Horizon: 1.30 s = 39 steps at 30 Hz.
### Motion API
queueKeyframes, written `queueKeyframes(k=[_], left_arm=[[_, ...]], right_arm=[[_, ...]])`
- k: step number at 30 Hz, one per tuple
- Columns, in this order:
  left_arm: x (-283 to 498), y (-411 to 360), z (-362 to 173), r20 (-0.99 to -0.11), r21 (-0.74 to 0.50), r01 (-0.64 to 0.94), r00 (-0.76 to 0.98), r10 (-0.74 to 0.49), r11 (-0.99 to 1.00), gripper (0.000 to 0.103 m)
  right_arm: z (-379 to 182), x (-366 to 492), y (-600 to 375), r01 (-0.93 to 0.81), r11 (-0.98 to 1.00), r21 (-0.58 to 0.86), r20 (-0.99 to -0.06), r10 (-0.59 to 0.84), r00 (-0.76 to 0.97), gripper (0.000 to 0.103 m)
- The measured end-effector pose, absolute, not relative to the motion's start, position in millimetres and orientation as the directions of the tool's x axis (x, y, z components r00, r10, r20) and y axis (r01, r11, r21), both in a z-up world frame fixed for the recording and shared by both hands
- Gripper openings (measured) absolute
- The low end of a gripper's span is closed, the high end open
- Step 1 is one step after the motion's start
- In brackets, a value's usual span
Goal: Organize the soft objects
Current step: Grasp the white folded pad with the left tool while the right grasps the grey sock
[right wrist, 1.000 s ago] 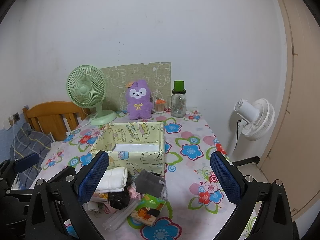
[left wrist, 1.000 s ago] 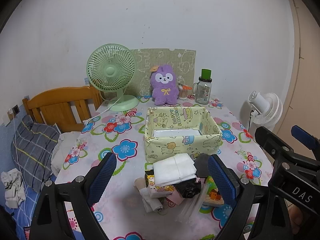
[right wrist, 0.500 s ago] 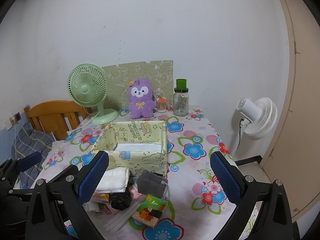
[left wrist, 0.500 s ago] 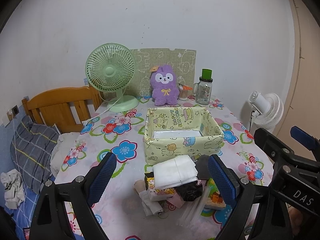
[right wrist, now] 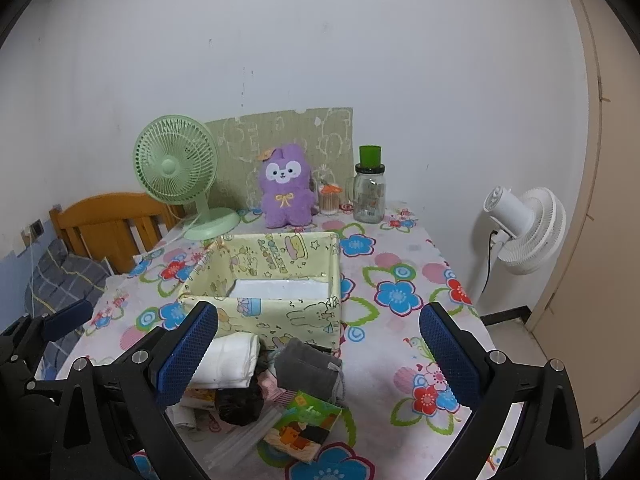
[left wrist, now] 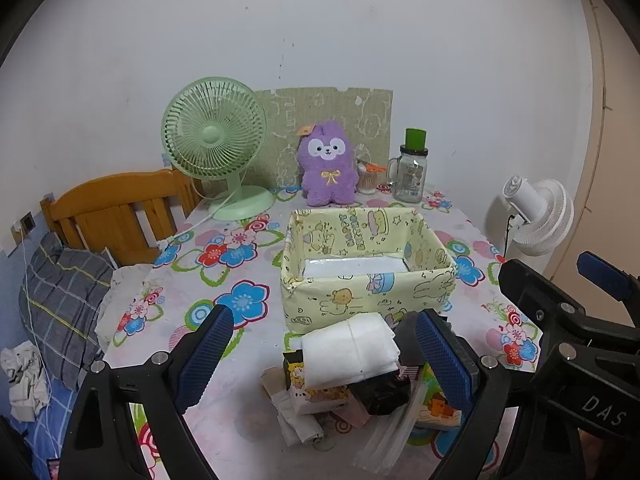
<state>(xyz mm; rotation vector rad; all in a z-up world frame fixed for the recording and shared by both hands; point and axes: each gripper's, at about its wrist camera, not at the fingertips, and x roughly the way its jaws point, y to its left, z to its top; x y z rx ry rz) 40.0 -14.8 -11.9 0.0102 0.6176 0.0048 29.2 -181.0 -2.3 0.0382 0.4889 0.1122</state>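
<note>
A heap of small items lies near the table's front edge, topped by a folded white cloth [left wrist: 352,354] [right wrist: 230,358]. Beside it are a grey fabric pouch [right wrist: 310,366], a black bundle [left wrist: 380,394] and a cartoon-printed pack [left wrist: 316,390]. Behind the heap stands a yellow cartoon-print fabric box [left wrist: 366,266] [right wrist: 272,284] with a white bottom. My left gripper [left wrist: 322,358] hangs open above the heap, the white cloth between its blue pads without contact. My right gripper [right wrist: 316,354] is open too, over the grey pouch. A purple plush toy [left wrist: 328,164] sits at the back.
On the flower-print tablecloth [left wrist: 236,248] stand a green desk fan [left wrist: 216,140], a glass jar with green lid [left wrist: 410,170] and a small cup of sticks [left wrist: 368,174]. A colourful booklet [right wrist: 304,428] lies at the front. A white floor fan [right wrist: 524,230] is right, a wooden headboard [left wrist: 116,208] left.
The left gripper has come slightly closer to the heap and lower; the box and heap look a little larger. Both grippers stay open. The right view has barely shifted.
</note>
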Motion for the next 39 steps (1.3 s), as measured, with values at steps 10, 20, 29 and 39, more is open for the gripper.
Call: queueKeyframes(k=[10,20,29,39], left_arm=[[62,-15,-49,-0.634,-0.011,0.014,0.773,-0.018,1.000,0.093],[80,-25,-81,-0.690,0.013,0.039,0.723,-0.019,0.999,0.093],[93,-33,-95,-0.712,0.019,0.059,0.702,-0.028,0.998,0.093],[112,-32,-114,-0.756,0.014,0.077,0.653,-0.040,0.997,0.093]], right_arm=[[-30,51,-172,-0.124,0.991,0.051,-0.517,0.132,0.846,0.099],[-65,78,-169,-0.145,0.987,0.066,-0.584,0.156,0.796,0.099],[-85,97,-168,-0.166,0.984,0.063,-0.636,0.168,0.753,0.093],[-110,120,-167,-0.157,0.983,0.093,-0.699,0.177,0.693,0.092]])
